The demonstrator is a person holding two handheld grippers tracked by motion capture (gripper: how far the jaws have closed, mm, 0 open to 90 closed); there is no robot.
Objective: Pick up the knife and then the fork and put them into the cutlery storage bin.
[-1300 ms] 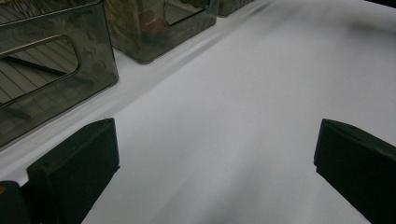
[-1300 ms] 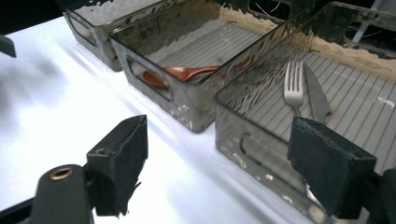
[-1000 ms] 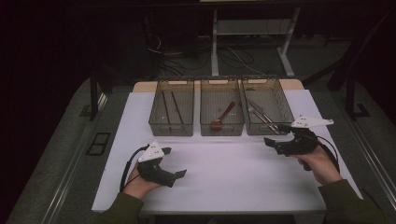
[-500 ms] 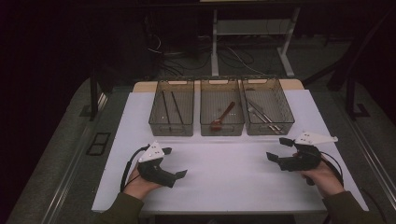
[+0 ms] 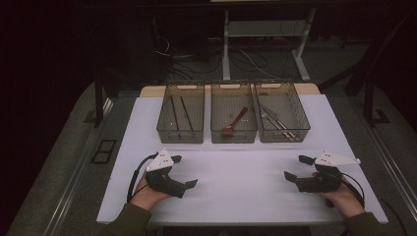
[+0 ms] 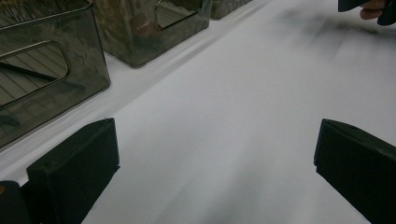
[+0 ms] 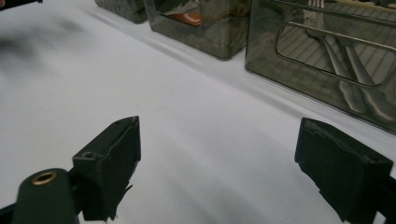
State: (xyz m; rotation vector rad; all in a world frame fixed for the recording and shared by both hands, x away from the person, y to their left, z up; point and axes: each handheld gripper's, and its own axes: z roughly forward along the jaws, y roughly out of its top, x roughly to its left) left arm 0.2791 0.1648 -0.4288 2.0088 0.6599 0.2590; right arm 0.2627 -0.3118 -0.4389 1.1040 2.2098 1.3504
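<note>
With both tools empty and wide open, the right tool (image 5: 294, 168) having just opened wider, set it level on the worktop (image 5: 246, 172) well short of the cutlery bin (image 5: 282, 118) ahead, mirroring the left tool (image 5: 183, 172).

On my desk (image 5: 236, 167), under its white sheet, three smoky clear bins stand in a row toward twelve o'clock, just beside one another. The nine o'clock bin (image 5: 180, 119) holds dark chopsticks (image 5: 178, 112) lying lengthwise. The middle bin (image 5: 233, 119) holds a brown wooden spoon (image 5: 233, 123), its bowl toward six. The three o'clock bin (image 5: 281, 118) holds metal cutlery (image 5: 275, 119), a fork among it. Past the desk at twelve, cables (image 5: 196, 56) sprawl on the dark floor (image 5: 275, 69) by a white stand (image 5: 268, 34).
</note>
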